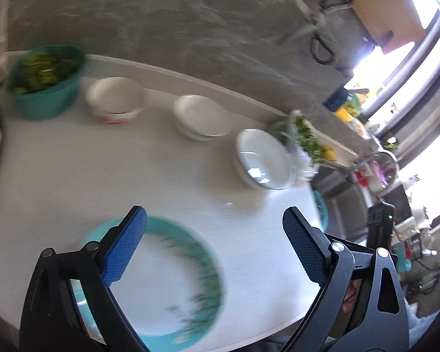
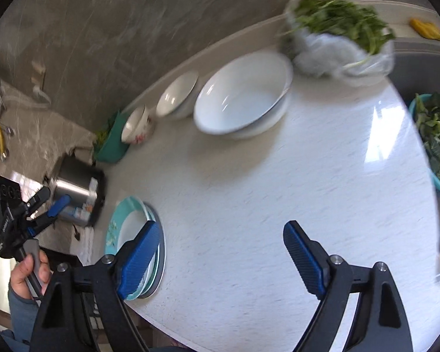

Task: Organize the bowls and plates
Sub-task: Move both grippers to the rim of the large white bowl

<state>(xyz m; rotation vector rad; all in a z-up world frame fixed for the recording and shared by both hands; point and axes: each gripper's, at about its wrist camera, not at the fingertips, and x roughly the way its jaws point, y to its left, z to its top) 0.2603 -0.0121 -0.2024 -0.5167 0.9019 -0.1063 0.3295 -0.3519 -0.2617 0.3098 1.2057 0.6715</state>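
Left tool (image 1: 214, 245): jaws spread wide, nothing between the pads; it hangs above the desk.
Right tool (image 2: 220, 256): jaws wide apart, empty, over bare desk.
Teal plates (image 1: 173, 287): a small stack at the near edge of the desk (image 1: 73, 176), below the left tool's left finger, apart from it; in the right wrist view the stack lies just behind the right tool's left finger.
Large white bowls (image 2: 243, 99): nested at the far side, well ahead of both tools.
Middle white bowls (image 1: 201, 117): stacked, next in the row.
Small patterned bowl (image 1: 116, 98): beside the green basin.
Green basin (image 1: 45, 80): holds vegetables, at the row's end.
Bag of greens (image 2: 337, 38): just beyond the large bowls.
Hand (image 2: 29, 272): grips the left tool's handle.
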